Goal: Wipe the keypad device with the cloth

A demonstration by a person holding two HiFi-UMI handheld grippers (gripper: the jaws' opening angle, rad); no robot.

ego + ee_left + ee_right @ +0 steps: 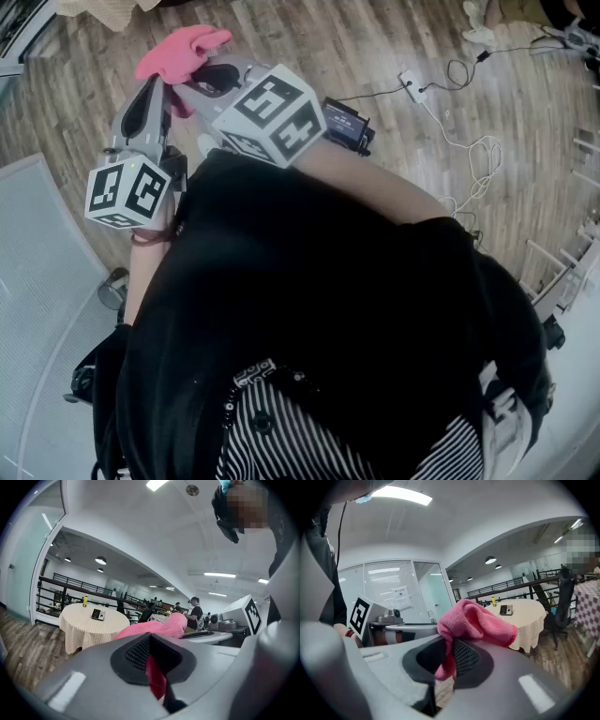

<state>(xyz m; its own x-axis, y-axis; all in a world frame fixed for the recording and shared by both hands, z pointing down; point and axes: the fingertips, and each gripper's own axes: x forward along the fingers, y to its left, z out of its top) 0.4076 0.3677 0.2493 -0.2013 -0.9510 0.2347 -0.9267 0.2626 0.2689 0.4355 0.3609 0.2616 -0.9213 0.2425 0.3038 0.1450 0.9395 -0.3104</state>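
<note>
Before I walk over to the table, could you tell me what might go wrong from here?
1. Both the left gripper and the right gripper pinch the one pink cloth; pulling them apart may tear it free of one.
2. White cables lie loose on the floor: a trip hazard.
3. A yellow bottle stands near the keypad device and could be knocked while wiping.

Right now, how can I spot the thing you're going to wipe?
Find the round table covered by a pale checked tablecloth. Two small things sit on top: a yellow bottle and the keypad device. The device is the flat, dark one lying down, while the bottle is yellow and stands up.
</note>
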